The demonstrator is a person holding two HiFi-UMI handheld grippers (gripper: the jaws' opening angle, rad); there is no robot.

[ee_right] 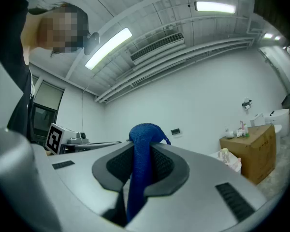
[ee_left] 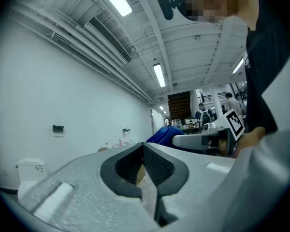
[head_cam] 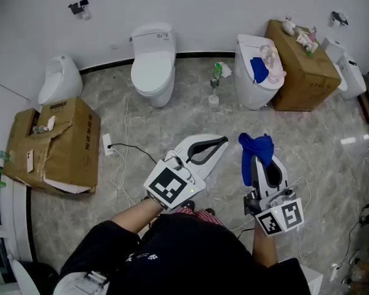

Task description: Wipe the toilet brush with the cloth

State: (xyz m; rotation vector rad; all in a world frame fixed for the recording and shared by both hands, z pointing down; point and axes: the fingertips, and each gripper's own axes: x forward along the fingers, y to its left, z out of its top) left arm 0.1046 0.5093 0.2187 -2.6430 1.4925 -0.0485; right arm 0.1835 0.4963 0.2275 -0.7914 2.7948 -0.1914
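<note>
The toilet brush (head_cam: 215, 83), green-handled, stands upright in a small white holder on the floor between two toilets, far ahead of both grippers. My right gripper (head_cam: 258, 160) is shut on a blue cloth (head_cam: 256, 147), which bunches up over its jaw tips. In the right gripper view the blue cloth (ee_right: 141, 146) runs down between the pads of that gripper (ee_right: 137, 153). My left gripper (head_cam: 221, 142) is shut and holds nothing; it points toward the right one. In the left gripper view its jaws (ee_left: 144, 151) meet, with the blue cloth (ee_left: 162, 134) just beyond.
A white toilet (head_cam: 152, 63) stands left of the brush; another toilet (head_cam: 253, 78) to its right has blue and pink cloths on it. Cardboard boxes sit at left (head_cam: 55, 146) and far right (head_cam: 298, 66). A urinal (head_cam: 58, 78) and a power strip (head_cam: 107, 144) with cables lie at left.
</note>
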